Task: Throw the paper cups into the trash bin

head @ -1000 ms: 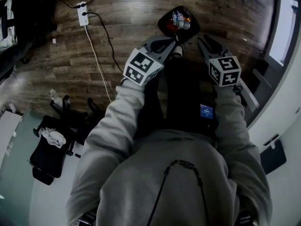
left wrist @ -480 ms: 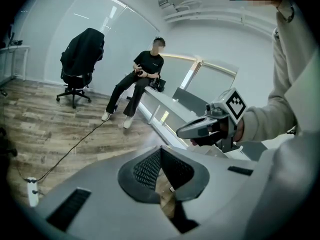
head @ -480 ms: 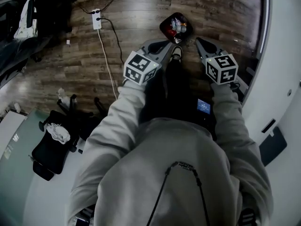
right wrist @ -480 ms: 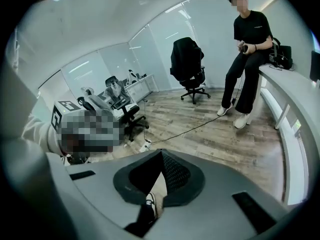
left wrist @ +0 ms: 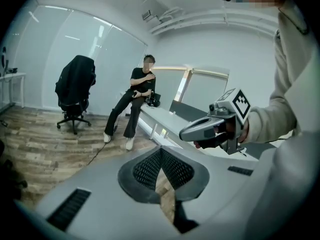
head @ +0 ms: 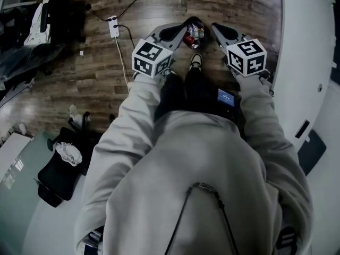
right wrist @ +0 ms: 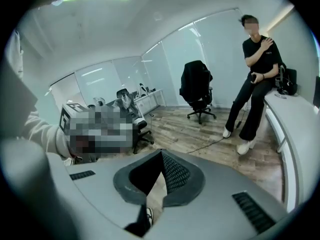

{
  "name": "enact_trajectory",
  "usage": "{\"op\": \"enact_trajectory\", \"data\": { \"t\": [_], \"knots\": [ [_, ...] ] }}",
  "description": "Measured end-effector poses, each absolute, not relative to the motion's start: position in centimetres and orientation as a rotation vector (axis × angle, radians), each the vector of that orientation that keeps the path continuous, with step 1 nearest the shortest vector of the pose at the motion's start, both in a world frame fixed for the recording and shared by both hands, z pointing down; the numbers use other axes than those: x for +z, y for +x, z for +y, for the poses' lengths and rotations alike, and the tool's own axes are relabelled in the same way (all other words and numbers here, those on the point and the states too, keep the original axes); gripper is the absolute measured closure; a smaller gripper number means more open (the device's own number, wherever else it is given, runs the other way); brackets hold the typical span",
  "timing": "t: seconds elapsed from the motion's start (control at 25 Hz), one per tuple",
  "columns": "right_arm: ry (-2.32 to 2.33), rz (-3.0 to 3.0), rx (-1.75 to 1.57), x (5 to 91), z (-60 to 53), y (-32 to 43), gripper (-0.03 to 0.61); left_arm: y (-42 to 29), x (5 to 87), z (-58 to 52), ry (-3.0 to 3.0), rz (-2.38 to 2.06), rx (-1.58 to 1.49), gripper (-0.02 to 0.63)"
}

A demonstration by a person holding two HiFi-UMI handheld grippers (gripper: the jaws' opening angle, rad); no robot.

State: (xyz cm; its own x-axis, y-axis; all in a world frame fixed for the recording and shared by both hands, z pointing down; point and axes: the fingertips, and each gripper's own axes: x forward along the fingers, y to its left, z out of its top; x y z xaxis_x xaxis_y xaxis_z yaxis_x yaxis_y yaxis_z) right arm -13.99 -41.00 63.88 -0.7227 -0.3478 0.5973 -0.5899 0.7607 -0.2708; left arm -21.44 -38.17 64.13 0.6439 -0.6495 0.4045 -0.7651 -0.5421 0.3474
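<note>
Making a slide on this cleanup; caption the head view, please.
Left gripper and right gripper, both shut and empty, frame the trash bin on the wood floor below.

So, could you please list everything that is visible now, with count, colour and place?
trash bin: one, dark, on the wood floor, top centre of the head view, rubbish inside
power strip: one, white, on the floor, left of the bin
office chairs: at least two, black, on the floor
seated person: one, black clothes, on the white counter
left gripper: one, grey, shut, empty
right gripper: one, grey, shut, empty
</note>
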Motion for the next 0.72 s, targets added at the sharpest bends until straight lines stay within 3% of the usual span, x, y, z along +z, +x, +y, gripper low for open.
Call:
{"op": "enact_trajectory", "data": {
  "t": [0.4,0.72],
  "knots": [
    [0.755,-2.674,0.335,46.2,-44.3,-16.5,0.560,-21.9,47.8,-42.6,2.614,-1.210,0.213,0.618],
    [0.748,-2.812,0.137,37.4,-43.9,-17.0,0.560,-22.3,39.3,-43.5,2.748,-1.284,0.128,0.618]
  ]
}}
